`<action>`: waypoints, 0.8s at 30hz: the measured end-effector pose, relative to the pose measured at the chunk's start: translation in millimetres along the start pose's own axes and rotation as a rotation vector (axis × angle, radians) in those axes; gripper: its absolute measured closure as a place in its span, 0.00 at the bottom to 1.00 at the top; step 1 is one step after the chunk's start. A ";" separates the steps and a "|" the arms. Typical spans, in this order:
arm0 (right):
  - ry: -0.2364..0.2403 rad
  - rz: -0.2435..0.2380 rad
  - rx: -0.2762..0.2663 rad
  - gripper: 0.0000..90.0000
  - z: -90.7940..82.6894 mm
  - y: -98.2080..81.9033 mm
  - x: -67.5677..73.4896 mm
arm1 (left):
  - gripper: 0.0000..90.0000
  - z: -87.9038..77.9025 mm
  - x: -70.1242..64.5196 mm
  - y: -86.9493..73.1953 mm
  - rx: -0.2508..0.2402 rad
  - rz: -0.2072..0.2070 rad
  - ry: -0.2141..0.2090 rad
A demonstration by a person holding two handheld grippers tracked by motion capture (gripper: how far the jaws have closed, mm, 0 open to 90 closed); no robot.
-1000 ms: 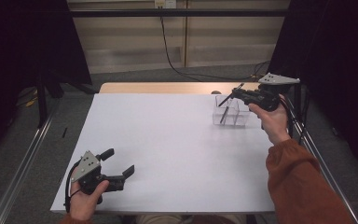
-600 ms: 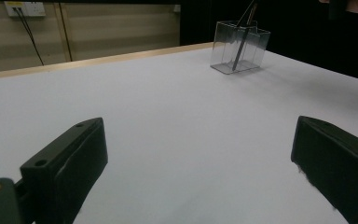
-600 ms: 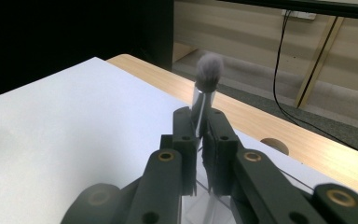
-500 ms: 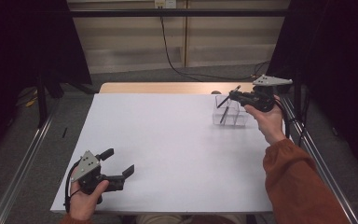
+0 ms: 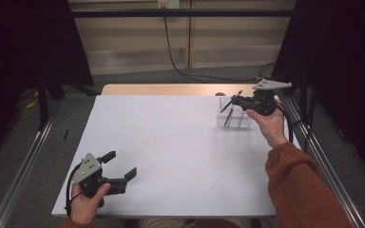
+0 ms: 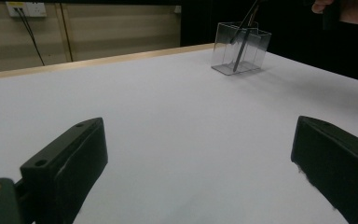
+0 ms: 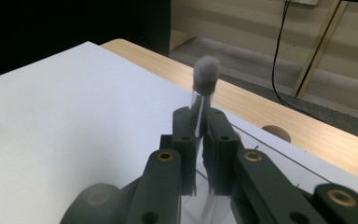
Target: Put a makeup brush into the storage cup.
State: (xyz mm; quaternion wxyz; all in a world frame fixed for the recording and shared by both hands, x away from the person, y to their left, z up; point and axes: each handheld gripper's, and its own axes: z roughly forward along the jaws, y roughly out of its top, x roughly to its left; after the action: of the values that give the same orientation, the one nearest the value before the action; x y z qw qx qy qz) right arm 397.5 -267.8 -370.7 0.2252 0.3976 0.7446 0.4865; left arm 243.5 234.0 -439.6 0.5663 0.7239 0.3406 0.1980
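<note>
Right tongs (image 5: 238, 99) are clamped on a makeup brush (image 7: 205, 74), gripping the thin handle just below the fluffy grey head. In the right gripper view the brush rises past the jaw tips, head up. The brush hangs over the clear plastic holder (image 5: 234, 115) at the far right of the white worktop (image 5: 171, 152); its lower end appears to dip into the holder, though I cannot tell whether it touches bottom. Another dark, slim tool (image 6: 237, 55) leans inside the holder. The brush's long axis runs tilted, head toward the worktop's middle, so the holder lies directly under the grip. Likely next: straight down or straight up along that axis. Left tongs (image 5: 122, 167) sit spread apart with nothing between them at the near left corner, well apart from the holder; the right hand (image 5: 267, 122) is much nearer.
</note>
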 end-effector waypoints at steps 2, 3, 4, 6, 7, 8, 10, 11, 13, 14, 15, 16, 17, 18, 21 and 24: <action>0.001 -0.001 -0.001 0.92 1.3 -1.2 -0.2 | 0.04 0.0 0.1 0.0 0.000 -0.001 -0.001; 0.001 0.003 -0.002 0.92 2.2 -2.2 0.4 | 0.04 0.1 0.1 -0.1 -0.001 0.000 0.000; 0.002 0.002 -0.006 0.92 3.5 -3.5 0.9 | 0.04 0.0 0.3 -0.1 0.002 0.002 0.000; 0.002 -0.003 0.004 0.92 6.0 -5.8 1.5 | 0.04 0.1 0.0 -0.2 0.002 0.002 -0.001; 0.001 0.001 0.007 0.92 7.0 -6.9 1.6 | 0.04 0.1 0.0 -0.2 0.002 0.003 -0.001; 0.000 0.003 0.009 0.92 7.9 -7.9 1.3 | 0.04 0.1 0.0 -0.2 0.002 0.003 0.000; 0.001 0.003 0.011 0.91 9.6 -9.7 0.6 | 0.04 0.1 0.4 -0.2 0.002 0.002 0.000; -0.001 0.002 0.012 0.91 10.2 -10.4 0.3 | 0.04 0.1 0.7 -0.2 0.004 0.005 -0.001; 0.005 0.003 0.008 0.91 10.9 -11.1 -0.1 | 0.04 0.1 0.9 -0.2 0.005 0.008 -0.001; 0.004 0.007 0.006 0.91 11.1 -11.5 0.2 | 0.04 0.2 0.9 -0.2 0.005 0.008 -0.001; 0.003 0.008 0.006 0.91 11.4 -11.9 0.2 | 0.04 0.2 0.9 -0.2 0.005 0.008 -0.001; 0.003 0.006 0.007 0.91 11.7 -12.6 0.0 | 0.04 0.2 0.8 -0.2 0.006 0.008 -0.001; 0.005 0.010 0.003 0.91 12.2 -13.4 0.0 | 0.04 0.2 0.8 -0.3 0.006 0.008 -0.001; 0.005 0.014 -0.002 0.91 12.5 -14.4 -0.1 | 0.04 0.3 0.8 -0.3 0.008 0.010 0.003; 0.006 0.027 -0.003 0.90 13.5 -17.1 -0.6 | 0.04 0.0 1.6 -0.6 0.006 0.005 0.010; 0.011 0.029 -0.009 0.90 13.9 -18.3 -1.2 | 0.04 -0.2 1.8 -0.7 0.003 -0.001 0.012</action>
State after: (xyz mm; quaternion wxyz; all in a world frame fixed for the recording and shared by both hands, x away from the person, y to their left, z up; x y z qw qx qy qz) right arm 401.4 -265.1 -393.2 0.2158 0.4048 0.7379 0.4951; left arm 244.4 235.5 -440.4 0.5631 0.7237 0.3445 0.2014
